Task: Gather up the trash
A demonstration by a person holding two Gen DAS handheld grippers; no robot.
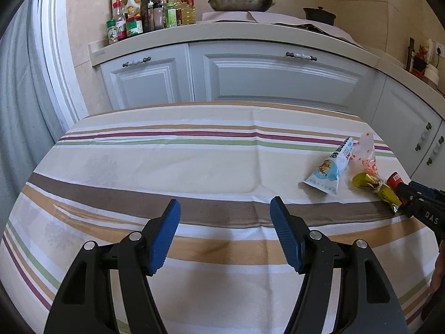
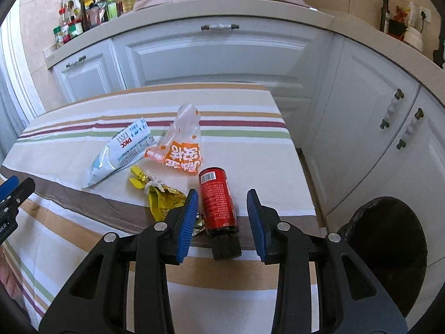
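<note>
On the striped tablecloth (image 2: 83,250) lies a red bottle with a black cap (image 2: 218,200), between the blue pads of my right gripper (image 2: 222,194). The jaws are open and a gap shows on each side of the bottle. Left of it are a crumpled yellow wrapper (image 2: 158,194), a blue-and-white snack bag (image 2: 119,153) and a clear bag with orange print (image 2: 180,144). My left gripper (image 1: 225,203) hovers open over bare cloth with nothing between its fingers. In its view the snack bag (image 1: 331,167), yellow wrapper (image 1: 372,185) and right gripper (image 1: 411,197) sit at the far right.
A black-lined bin (image 2: 389,250) stands on the floor just past the table's right edge. White cabinets (image 1: 278,78) run behind and to the right of the table. On the counter stand several condiment bottles (image 1: 144,14) and a wok (image 1: 240,1).
</note>
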